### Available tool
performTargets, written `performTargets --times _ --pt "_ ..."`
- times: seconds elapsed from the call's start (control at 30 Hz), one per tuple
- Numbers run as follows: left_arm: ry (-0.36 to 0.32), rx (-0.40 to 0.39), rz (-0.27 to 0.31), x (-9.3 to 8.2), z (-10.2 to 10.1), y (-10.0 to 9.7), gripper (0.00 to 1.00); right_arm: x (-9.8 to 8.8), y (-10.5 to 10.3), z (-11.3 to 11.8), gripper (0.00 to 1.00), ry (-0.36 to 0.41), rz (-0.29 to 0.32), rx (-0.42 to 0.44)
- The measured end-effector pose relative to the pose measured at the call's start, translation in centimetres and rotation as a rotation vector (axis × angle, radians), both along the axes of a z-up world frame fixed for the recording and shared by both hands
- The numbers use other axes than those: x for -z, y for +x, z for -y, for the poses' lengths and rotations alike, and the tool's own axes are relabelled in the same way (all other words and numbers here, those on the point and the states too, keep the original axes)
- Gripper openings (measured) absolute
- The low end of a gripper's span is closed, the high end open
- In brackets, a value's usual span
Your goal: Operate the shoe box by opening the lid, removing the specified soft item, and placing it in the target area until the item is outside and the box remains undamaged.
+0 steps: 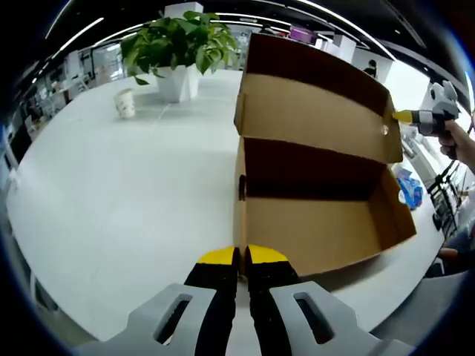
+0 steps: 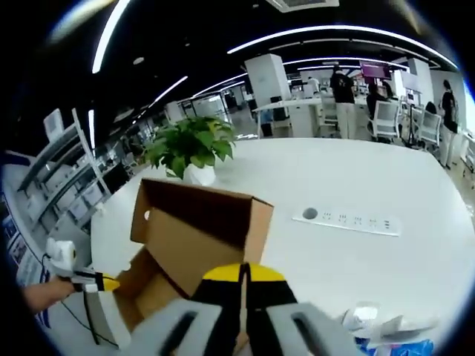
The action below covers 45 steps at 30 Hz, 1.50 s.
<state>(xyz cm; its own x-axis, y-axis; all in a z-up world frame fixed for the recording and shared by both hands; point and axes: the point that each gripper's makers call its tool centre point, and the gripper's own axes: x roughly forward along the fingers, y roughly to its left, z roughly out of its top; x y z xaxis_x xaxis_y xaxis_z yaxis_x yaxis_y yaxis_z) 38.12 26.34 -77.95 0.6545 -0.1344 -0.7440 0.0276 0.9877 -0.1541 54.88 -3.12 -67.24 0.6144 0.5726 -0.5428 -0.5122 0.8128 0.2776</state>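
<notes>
A brown cardboard shoe box (image 1: 319,230) stands on the white table (image 1: 126,200) with its lid (image 1: 319,111) swung up. The inside I can see is bare cardboard. My left gripper (image 1: 241,257) is shut, with the near corner edge of the box wall running between its yellow tips. The right gripper (image 1: 407,116), held by a hand, pinches the lid's far edge. In the right gripper view the box (image 2: 159,278) lies below with the lid (image 2: 197,222) raised. My right gripper (image 2: 243,271) is shut on the lid's edge. The left gripper (image 2: 105,284) is at the box's corner.
A potted plant (image 1: 178,52) and a paper cup (image 1: 125,103) stand at the far side of the table. A socket strip (image 2: 347,219) is set in the tabletop. Blue and white packaging (image 2: 386,330) lies near the box. People and chairs are beyond the table.
</notes>
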Motion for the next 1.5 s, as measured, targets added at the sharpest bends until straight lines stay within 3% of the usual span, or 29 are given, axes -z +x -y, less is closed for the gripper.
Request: performTargets --times 0.63,1.5 --pt "-0.013 0.000 0.005 -0.1 0.0 0.0 0.01 -1.0 -2.4 -0.3 0.00 -0.037 0.085 -0.056" --pt "-0.023 0.012 0.009 -0.6 0.8 -0.7 0.02 -0.8 -6.0 -0.2 0.00 -0.010 0.115 -0.057"
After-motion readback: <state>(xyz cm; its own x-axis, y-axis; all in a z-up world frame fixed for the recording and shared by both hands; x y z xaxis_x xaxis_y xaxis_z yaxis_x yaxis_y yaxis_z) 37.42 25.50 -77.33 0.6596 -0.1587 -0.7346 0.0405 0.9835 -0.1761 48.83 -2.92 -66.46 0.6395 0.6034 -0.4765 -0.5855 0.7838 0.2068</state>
